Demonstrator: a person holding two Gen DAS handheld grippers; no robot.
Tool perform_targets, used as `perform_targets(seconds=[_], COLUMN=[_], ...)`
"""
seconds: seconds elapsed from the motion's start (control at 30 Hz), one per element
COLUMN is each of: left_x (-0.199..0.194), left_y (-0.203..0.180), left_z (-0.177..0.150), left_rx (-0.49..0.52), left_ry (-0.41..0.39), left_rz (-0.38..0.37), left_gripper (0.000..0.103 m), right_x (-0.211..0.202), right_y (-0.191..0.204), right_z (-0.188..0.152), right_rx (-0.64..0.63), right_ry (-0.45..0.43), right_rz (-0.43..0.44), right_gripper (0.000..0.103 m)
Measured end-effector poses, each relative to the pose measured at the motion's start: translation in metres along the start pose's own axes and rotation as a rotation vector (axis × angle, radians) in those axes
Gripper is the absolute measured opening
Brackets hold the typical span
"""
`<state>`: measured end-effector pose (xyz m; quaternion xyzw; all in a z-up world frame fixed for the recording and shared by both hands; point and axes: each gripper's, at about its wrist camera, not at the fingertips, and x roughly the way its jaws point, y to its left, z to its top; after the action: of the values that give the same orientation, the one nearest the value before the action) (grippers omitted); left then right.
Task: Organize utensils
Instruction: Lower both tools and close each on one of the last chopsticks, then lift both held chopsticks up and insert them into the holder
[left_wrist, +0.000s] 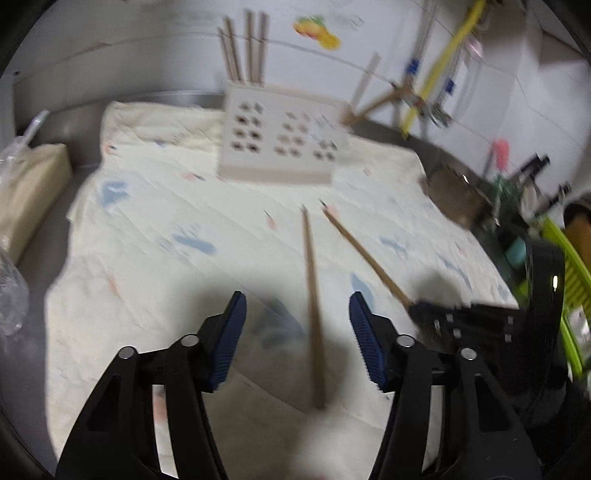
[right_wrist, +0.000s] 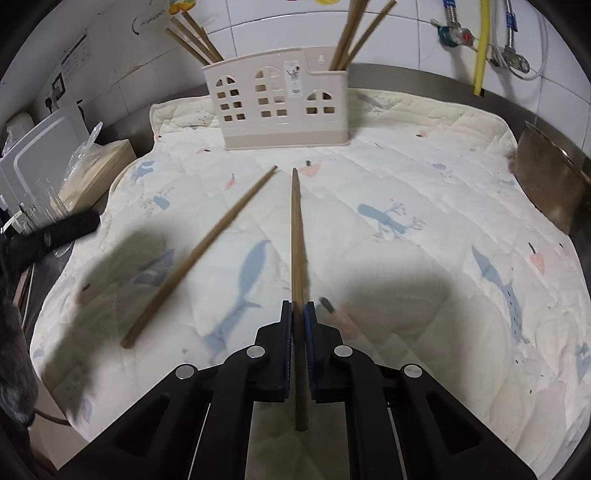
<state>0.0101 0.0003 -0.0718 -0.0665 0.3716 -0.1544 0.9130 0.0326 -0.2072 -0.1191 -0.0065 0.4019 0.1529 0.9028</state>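
My right claw (right_wrist: 298, 308) pinches one chopstick (right_wrist: 296, 236), aimed at twelve o'clock toward the holder (right_wrist: 280, 107). My left claw (left_wrist: 297, 308) is spread, straddling the other chopstick (left_wrist: 312, 295) lying on the quilted cloth (left_wrist: 147, 229).

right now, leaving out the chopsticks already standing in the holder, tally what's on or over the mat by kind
chopstick lying loose on the mat: 1
chopstick clamped in the right gripper jaws: 1
utensil holder: 1
total: 3
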Motion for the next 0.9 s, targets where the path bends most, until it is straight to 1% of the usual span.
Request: perform_targets(seconds=[0.03, 0.17, 0.3, 0.43, 0.57, 0.63, 0.7, 0.77, 0.9], left_x=[0.004, 0.024, 0.036, 0.046, 0.049, 0.049, 0.049, 0.048, 0.041], left_y=[-0.003, -0.014, -0.016, -0.013, -0.014, -0.016, -0.016, -0.014, -0.016], left_z=[-0.003, -0.015, -0.019, -0.02, -0.02, -0.019, -0.019, -0.018, -0.014], left_rx=[0.007, 0.027, 0.031, 0.024, 0.033, 0.041, 0.042, 0.025, 0.033], left_ry=[0.014, 0.079, 0.105, 0.127, 0.139, 0.138, 0.137, 0.136, 0.12], left_rz=[-0.006, -0.025, -0.013, 0.01, 0.03, 0.048, 0.061, 0.052, 0.041], left_gripper=[0.051, 0.035, 0.025, 0.023, 0.019, 0.015, 0.009, 0.006, 0.006], right_x=[0.0, 0.001, -0.002, -0.005, -0.007, -0.006, -0.005, -0.004, -0.005], right_y=[-0.002, -0.012, -0.012, -0.012, -0.012, -0.013, -0.013, -0.012, -0.013], right_z=[-0.001, -0.004, -0.007, -0.01, -0.012, -0.013, -0.014, -0.015, -0.015], right_rx=[0.0, 0.009, -0.002, -0.008, -0.007, -0.004, -0.002, -0.001, -0.007], right_ry=[0.001, 0.007, 0.001, -0.003, 0.0, 0.004, 0.005, 0.0, -0.003], right_rz=[-0.001, 0.014, 0.017, 0.025, 0.035, 0.042, 0.043, 0.042, 0.038], right_gripper=[0.007, 0.007, 0.008, 0.008, 0.008, 0.009, 0.009, 0.009, 0.007])
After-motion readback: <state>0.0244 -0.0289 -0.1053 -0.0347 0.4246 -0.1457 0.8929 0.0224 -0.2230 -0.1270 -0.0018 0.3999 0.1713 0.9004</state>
